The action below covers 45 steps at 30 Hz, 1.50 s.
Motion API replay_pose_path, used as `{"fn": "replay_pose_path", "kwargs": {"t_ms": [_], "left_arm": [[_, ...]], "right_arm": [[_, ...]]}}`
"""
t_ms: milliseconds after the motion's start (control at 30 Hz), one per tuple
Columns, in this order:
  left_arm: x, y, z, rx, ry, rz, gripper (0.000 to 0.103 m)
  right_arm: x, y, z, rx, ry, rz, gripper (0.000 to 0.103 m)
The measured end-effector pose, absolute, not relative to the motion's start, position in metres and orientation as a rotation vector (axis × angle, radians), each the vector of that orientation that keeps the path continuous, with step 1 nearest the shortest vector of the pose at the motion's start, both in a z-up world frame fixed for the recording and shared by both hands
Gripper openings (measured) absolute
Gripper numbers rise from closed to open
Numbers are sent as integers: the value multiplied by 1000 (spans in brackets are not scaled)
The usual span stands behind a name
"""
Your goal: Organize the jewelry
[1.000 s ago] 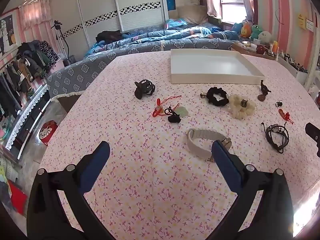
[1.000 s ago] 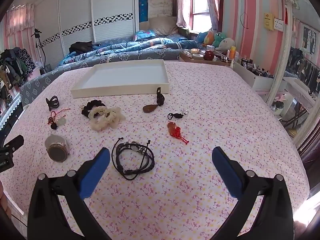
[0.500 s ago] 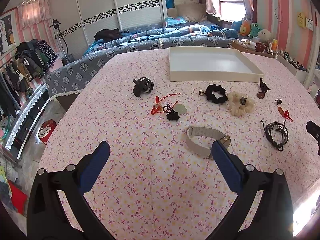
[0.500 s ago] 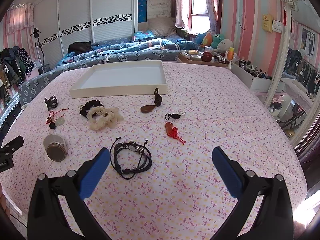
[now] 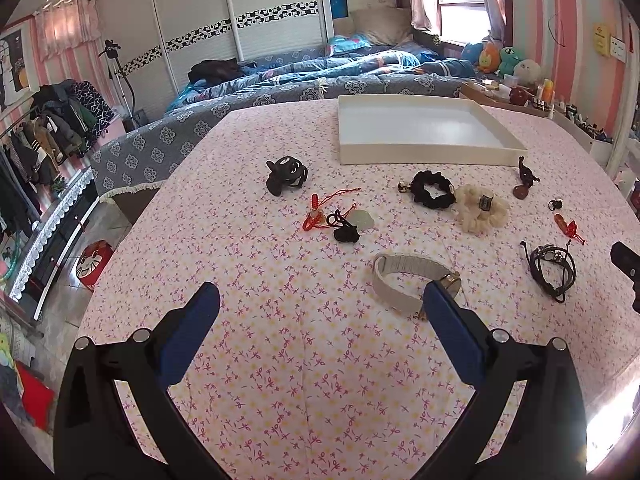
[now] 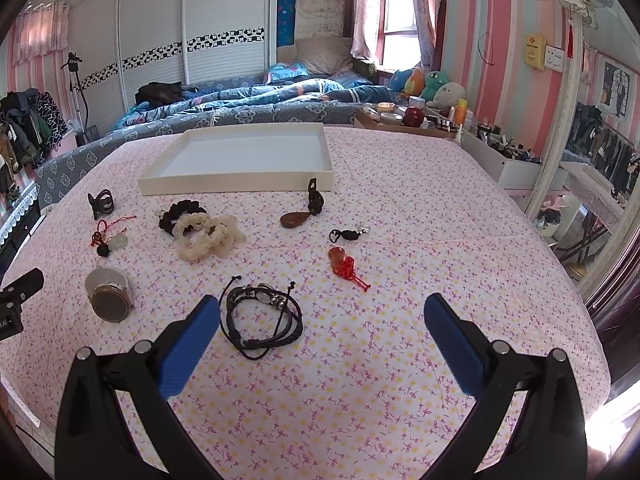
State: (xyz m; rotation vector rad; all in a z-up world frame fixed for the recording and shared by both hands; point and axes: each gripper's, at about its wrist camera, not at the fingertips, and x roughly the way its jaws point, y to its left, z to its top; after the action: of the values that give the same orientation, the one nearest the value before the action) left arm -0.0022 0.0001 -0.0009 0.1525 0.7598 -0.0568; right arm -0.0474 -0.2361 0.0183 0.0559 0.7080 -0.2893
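The left claw [image 5: 320, 304] is held wide open above the pink floral cloth of the desk [image 5: 280, 360], with nothing between its blue pads [image 5: 192, 332]; the right claw [image 6: 320, 308] is likewise spread wide and empty. Just beyond the left claw's right pad, a watch with a beige band [image 5: 414, 280] is seen lying on the cloth, its round face partly hidden behind that pad. Just beside the right claw's left pad, a coiled black cord bracelet [image 6: 264, 320] is laid flat. Farther out in the right wrist view, a red knotted charm [image 6: 346, 266] is placed near a small black cord with a silver bell [image 6: 348, 234], and a brown teardrop pendant on a dark knotted cord [image 6: 298, 216] is set close to the front wall of the tray. A cream scrunchie [image 6: 208, 236] is found touching a black scrunchie [image 6: 180, 214]. In the left wrist view, a red cord charm [image 5: 320, 210] and a pale green stone on a black cord [image 5: 354, 224] are seen together, tangled or overlapping, with a black hair clip [image 5: 286, 174] beyond them. At the far side of the desk, a shallow white tray [image 5: 424, 156] is placed, holding nothing. A bed with blue bedding [image 6: 248, 108] is seen behind the desk.
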Motion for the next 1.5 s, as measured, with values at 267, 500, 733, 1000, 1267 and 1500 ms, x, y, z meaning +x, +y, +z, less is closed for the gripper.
{"fn": "replay_pose_path", "kwargs": {"t_ms": [267, 500, 733, 1000, 1267, 1500], "left_arm": [[-2, -2, -2, 158, 763, -62, 100], [0, 0, -5, 151, 768, -57, 100], [0, 0, -6, 149, 769, -60, 100], [0, 1, -8, 147, 769, -58, 100], [-1, 2, -10, 145, 772, -60, 100], [1, 7, -11, 116, 782, -65, 100]], "right_arm": [[-47, -235, 17, 56, 708, -287, 102], [-48, -234, 16, 58, 709, -286, 102], [-49, -232, 14, 56, 711, -286, 102], [-49, -230, 13, 52, 715, -286, 102], [-49, -231, 14, 57, 710, -278, 102], [-49, -232, 13, 58, 710, -276, 102]]}}
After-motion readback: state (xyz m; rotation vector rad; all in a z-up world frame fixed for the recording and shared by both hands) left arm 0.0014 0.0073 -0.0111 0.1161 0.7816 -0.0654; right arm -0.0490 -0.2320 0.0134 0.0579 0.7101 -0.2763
